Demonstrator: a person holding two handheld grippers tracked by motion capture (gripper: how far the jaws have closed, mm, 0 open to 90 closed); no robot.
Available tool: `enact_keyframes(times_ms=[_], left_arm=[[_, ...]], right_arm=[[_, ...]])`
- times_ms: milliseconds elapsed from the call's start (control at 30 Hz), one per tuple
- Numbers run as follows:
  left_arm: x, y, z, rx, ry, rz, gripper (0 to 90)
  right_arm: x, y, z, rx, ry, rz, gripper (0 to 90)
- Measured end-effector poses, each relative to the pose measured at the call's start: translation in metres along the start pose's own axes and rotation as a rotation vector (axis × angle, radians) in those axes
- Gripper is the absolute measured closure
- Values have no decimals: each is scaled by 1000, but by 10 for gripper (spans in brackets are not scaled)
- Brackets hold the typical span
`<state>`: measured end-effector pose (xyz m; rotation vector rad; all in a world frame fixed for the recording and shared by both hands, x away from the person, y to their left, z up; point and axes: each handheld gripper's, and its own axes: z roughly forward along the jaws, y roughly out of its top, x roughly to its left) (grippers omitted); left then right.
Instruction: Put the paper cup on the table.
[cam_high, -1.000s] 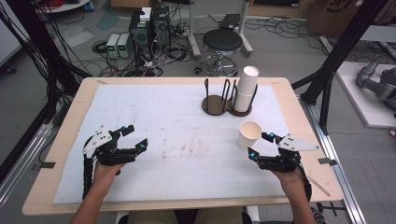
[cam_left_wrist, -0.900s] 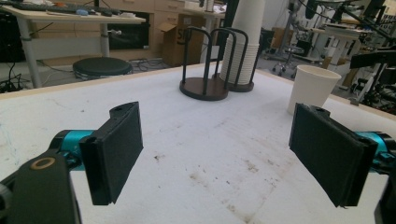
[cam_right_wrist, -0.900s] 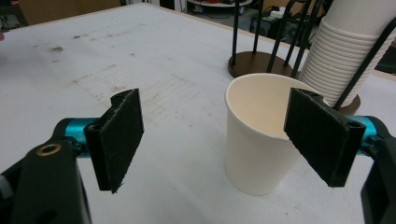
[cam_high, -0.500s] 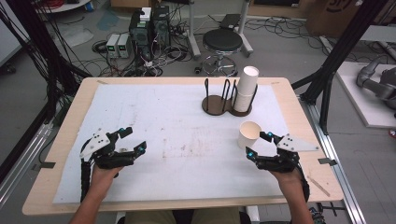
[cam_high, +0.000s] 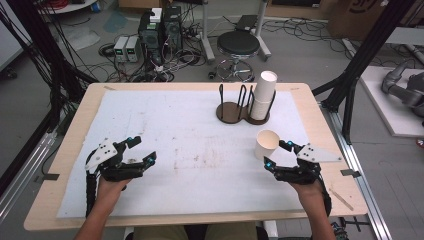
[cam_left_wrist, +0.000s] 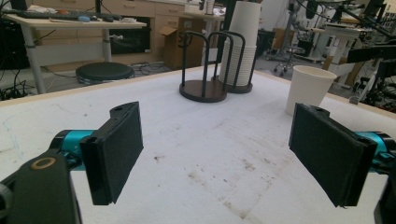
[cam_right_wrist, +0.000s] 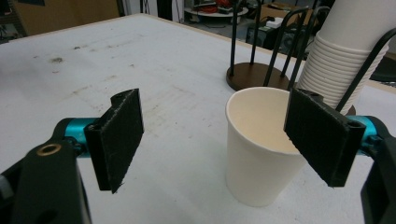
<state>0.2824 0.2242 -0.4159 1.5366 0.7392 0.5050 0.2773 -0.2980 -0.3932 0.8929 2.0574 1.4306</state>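
A single white paper cup (cam_high: 266, 144) stands upright on the white mat, right of centre. My right gripper (cam_high: 278, 153) sits just behind and right of it, open, with the cup (cam_right_wrist: 262, 149) partly between its jaws and nothing gripped. Behind the cup a dark two-bay wire holder (cam_high: 241, 106) carries a tall stack of white cups (cam_high: 262, 94) in its right bay; its left bay is bare. My left gripper (cam_high: 142, 150) rests low at the near left of the mat, open and holding nothing. In the left gripper view the cup (cam_left_wrist: 308, 88) and the holder (cam_left_wrist: 205, 70) lie far ahead.
The white mat (cam_high: 190, 145) covers most of the wooden table (cam_high: 65, 150). Black frame posts rise at both sides. A round stool (cam_high: 238, 46), power boxes and cables lie on the floor beyond the far edge.
My left gripper has drifted slightly toward the near edge and turned a little. The right gripper and the cup have barely moved.
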Motion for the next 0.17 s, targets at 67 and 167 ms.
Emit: enact_keyframes(times_ms=[67, 167], left_arm=[[0, 0, 0, -3, 2, 1, 175], [1, 0, 0, -4, 3, 2, 174]], right_arm=[[0, 0, 0, 2, -1, 3, 204], [0, 1, 0, -3, 1, -5, 203]])
